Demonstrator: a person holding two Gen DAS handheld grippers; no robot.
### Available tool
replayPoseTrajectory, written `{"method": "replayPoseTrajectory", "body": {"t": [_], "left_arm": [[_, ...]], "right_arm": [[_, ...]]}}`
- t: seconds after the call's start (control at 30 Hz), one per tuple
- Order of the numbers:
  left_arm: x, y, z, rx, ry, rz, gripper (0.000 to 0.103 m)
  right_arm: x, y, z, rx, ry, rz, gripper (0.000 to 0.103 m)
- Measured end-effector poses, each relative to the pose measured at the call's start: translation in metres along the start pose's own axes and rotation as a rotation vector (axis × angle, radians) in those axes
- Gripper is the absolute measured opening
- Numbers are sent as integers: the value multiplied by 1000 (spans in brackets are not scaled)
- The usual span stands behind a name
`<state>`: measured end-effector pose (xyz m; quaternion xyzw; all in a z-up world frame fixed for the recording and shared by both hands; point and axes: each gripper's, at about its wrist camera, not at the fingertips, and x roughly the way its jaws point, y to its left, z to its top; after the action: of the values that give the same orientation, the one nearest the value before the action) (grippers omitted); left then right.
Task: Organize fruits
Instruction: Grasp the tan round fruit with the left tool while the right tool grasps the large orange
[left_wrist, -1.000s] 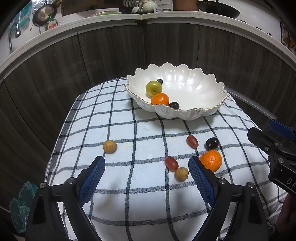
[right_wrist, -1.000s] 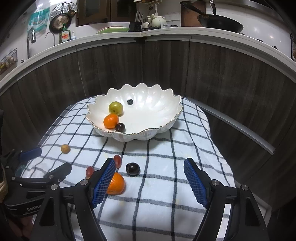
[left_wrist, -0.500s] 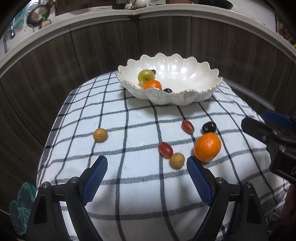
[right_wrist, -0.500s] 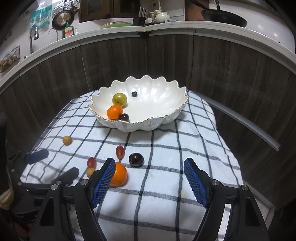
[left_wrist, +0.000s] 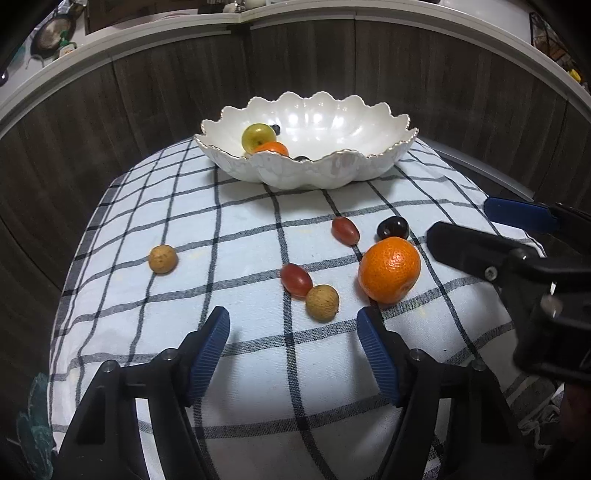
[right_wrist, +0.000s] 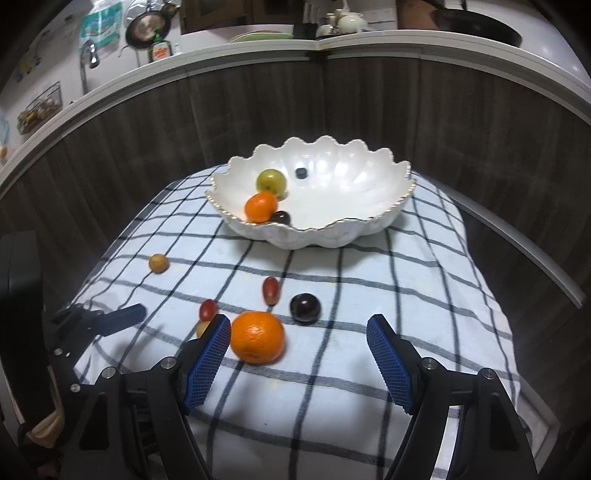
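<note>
With the left tongs (left_wrist: 293, 330) closing on nothing just short of the brown nut-like fruit (left_wrist: 322, 302) on the checked tabletop (left_wrist: 184, 221), and the right tongs (right_wrist: 297, 345) spread empty near the orange (right_wrist: 257, 341), centring on that fruit before pinching would have served best.

Overall light: dim room — the checked cloth (left_wrist: 251, 369) reads cool and blue-white.
Glare: bright patches on the inner wall of the white bowl (left_wrist: 325, 118), light landing from above.
Shadows: soft — a dark smear under the left gripper (right_wrist: 107, 321) in the right wrist view, a small one beneath the orange (right_wrist: 258, 341).
Blur: the right wrist view is slightly smeared; the left is crisper.
Distortion: strong fisheye, the counter edge (right_wrist: 258, 48) bows, corners go black.
</note>
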<state>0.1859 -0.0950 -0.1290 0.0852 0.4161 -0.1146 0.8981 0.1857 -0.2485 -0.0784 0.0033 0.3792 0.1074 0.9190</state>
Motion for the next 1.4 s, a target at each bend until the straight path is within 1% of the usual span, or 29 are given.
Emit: {"method": "replayPoseTrajectory", "body": {"t": [0.2,0.4,0.47,0.53,0.6,0.8,0.93,1.03,1.13,1.17,1.23,1.27,1.33,1.4], "left_arm": [[7,-3,-1,16,9,-14,60],[13,-5,0,20,16,-25,59],[15,-5,1,19,18,-31,56],[17,-6,2,17,23,-41,49],[18,-6,2,19,26,-48,47],[21,-10,4,24,27,-60,44],[24,-11,4,17,35,-79,36],[24,-12,5,20,33,-83,34],[26,-11,5,9,34,-92,33],[26,-10,5,9,34,-92,32],[26,-11,6,11,32,-97,26],[26,-11,6,15,29,-95,25],[26,-12,6,22,28,-98,22],[25,-13,6,25,27,-95,22]], "right_arm": [[10,5,-3,-6,26,31,76],[20,6,-4,7,54,59,76],[24,6,-4,12,64,69,73],[28,5,-5,19,73,81,72],[32,5,-5,23,83,91,67],[43,5,-6,43,109,132,65],[51,7,-6,51,126,146,61],[56,5,-6,72,141,161,60],[61,5,-6,80,155,168,55],[62,5,-7,82,160,171,52],[64,4,-8,90,169,186,48],[65,4,-8,96,170,196,45],[64,5,-8,90,166,193,44],[64,6,-8,90,163,194,44]]}}
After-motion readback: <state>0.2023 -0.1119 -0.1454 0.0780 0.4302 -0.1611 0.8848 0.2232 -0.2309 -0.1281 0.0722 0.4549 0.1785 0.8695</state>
